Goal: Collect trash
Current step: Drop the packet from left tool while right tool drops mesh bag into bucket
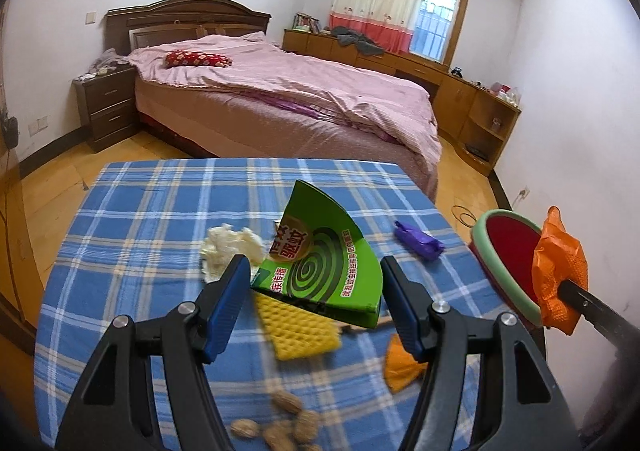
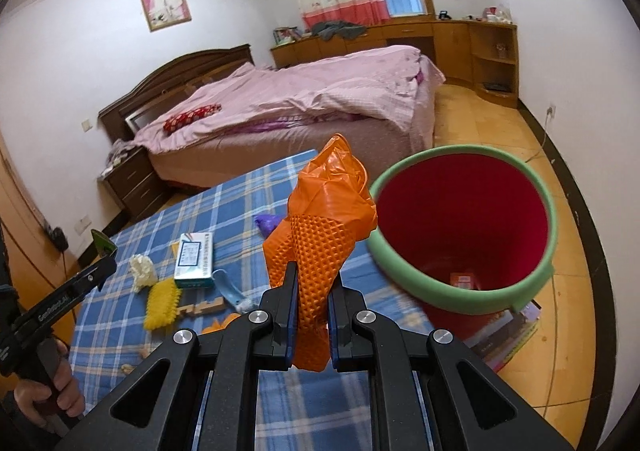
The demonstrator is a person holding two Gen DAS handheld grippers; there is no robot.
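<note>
Right gripper (image 2: 313, 303) clamped crumpled orange textured plastic glove (image 2: 320, 235) beside green-rimmed red plastic bin (image 2: 460, 291); left gripper (image 1: 314, 295) gripped green cardboard mosquito-coil box (image 1: 324, 259) above blue plaid tablecloth (image 1: 140, 219).

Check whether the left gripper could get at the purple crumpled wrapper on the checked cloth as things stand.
Probably not yet: the left gripper already holds the green mosquito-coil box between its pads. The purple crumpled wrapper itself lies uncovered, right of the box.
</note>
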